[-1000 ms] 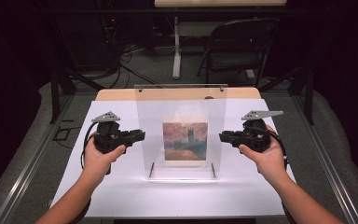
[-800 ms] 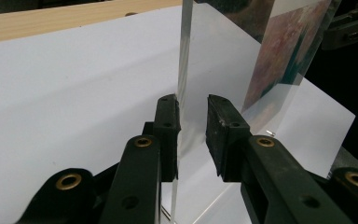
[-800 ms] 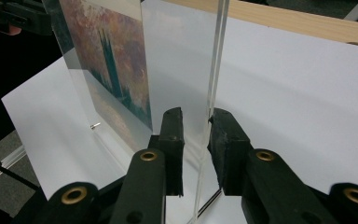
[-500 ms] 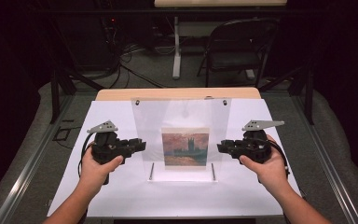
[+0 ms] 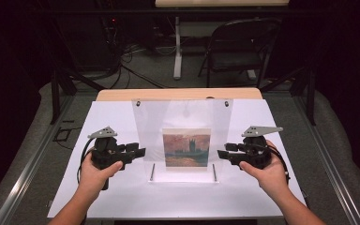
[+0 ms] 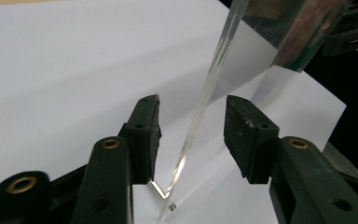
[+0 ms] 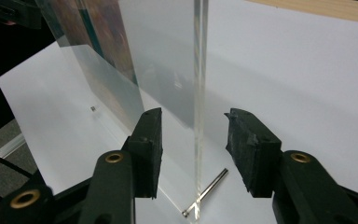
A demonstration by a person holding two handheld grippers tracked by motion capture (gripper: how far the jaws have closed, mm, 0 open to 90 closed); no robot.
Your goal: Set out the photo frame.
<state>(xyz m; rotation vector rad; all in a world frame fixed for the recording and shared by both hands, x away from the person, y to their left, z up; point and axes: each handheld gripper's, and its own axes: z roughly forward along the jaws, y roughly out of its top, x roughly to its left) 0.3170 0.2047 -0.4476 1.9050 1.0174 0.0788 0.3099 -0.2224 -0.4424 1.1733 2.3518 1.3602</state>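
High view: a clear acrylic picture stand (image 5: 183,136) rests at the centre of the white worktop (image 5: 122,197), with a painted print (image 5: 186,147) sandwiched in its lower half. The left gripper (image 5: 138,152) sits at the stand's 9 o'clock edge and the right gripper (image 5: 222,153) at its 3 o'clock edge, level with the print. This symmetric placement suits setting down a wide panel evenly.

Left gripper view: the panel's edge runs between the jaws, clear of both pads. The jaws have just been opening and are released. The stand's foot touches the worktop at 6 o'clock, a detail hidden from above.

Right gripper view: the jaws have likewise been opening and stand released, with the upright panel edge between them, untouched. A metal pin (image 7: 209,186) at the base is visible here at close range.
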